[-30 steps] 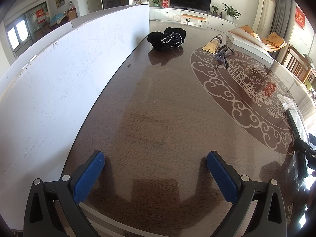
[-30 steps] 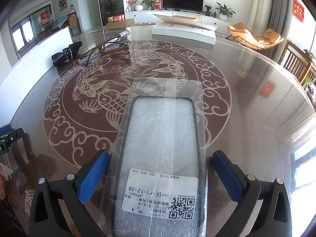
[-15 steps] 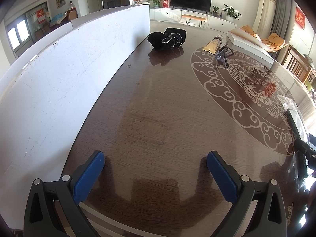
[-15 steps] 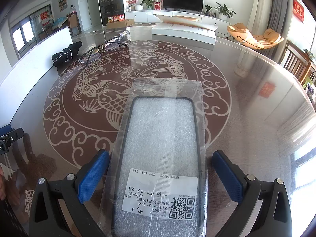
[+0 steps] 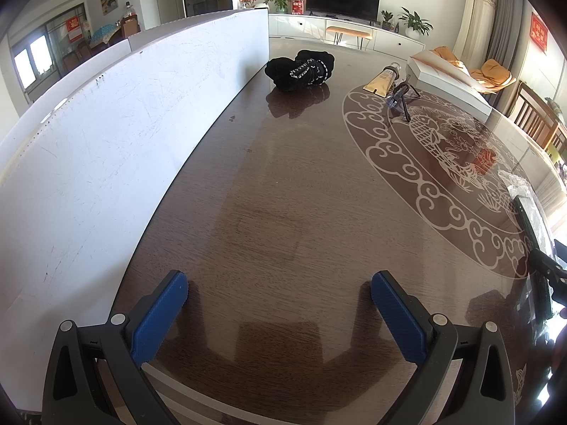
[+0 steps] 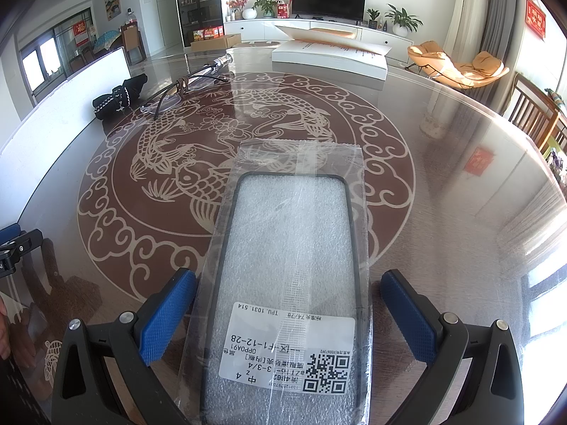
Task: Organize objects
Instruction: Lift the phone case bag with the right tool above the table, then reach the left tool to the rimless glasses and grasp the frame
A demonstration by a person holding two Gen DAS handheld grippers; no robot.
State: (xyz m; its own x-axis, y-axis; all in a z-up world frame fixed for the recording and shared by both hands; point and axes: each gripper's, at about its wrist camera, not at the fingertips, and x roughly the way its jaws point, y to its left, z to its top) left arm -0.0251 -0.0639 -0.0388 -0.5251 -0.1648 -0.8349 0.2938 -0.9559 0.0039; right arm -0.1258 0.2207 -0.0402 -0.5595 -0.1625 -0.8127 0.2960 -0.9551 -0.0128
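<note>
Sunlit living-room furniture, a television (image 6: 329,0) and potted plants line the far wall behind a glossy round table (image 5: 283,191) inlaid with a fish-and-cloud medallion (image 6: 244,131). Along the table's left edge stands a scuffed white board (image 5: 106,134), walling off that side.

Seen from the left wrist, the left gripper (image 5: 280,292) hovers over bare wood with its blue pads spread wide and nothing between them. Far ahead, close to the board's far end, lies a black cloth bundle with white trim (image 5: 301,69); to its right are a gold tube (image 5: 382,81) and folded eyeglasses (image 5: 402,94), near a flat white box (image 5: 450,81).

From the right wrist, the right gripper (image 6: 288,294) is also wide open, its pads flanking a phone case in a clear plastic bag (image 6: 290,276) that lies flat on the table, label end nearest. The left pad sits just beside the bag's edge; whether it touches cannot be told. Nothing lies on the case.
</note>
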